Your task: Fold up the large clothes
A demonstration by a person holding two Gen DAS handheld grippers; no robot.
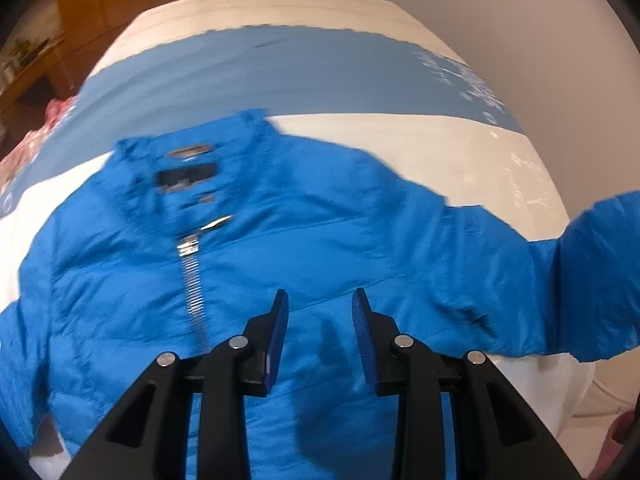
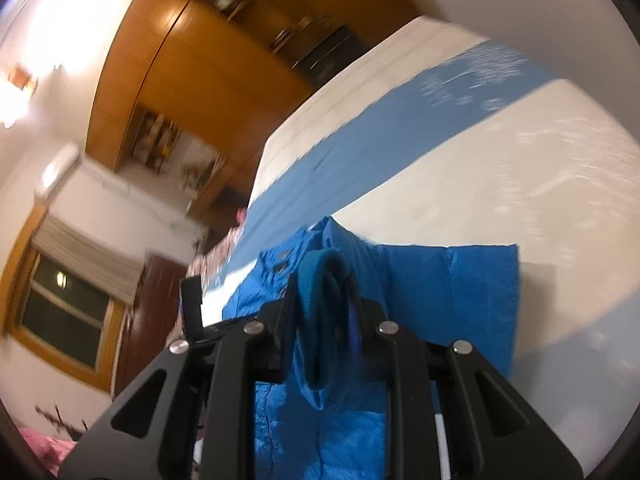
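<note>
Right wrist view: my right gripper (image 2: 326,312) pinches the jacket (image 2: 448,292) cuff (image 2: 320,280).
Left gripper (image 1: 320,320): fingers spread, empty, above jacket on the bed (image 1: 460,148).

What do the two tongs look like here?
Both match. Left tongs: black angular linkage arms with triangular cut-outs, round silver pivot pins, and blue ribbed pads on the fingers. Right tongs: the same black frame and silver pins. No cables or sleeves show.
</note>
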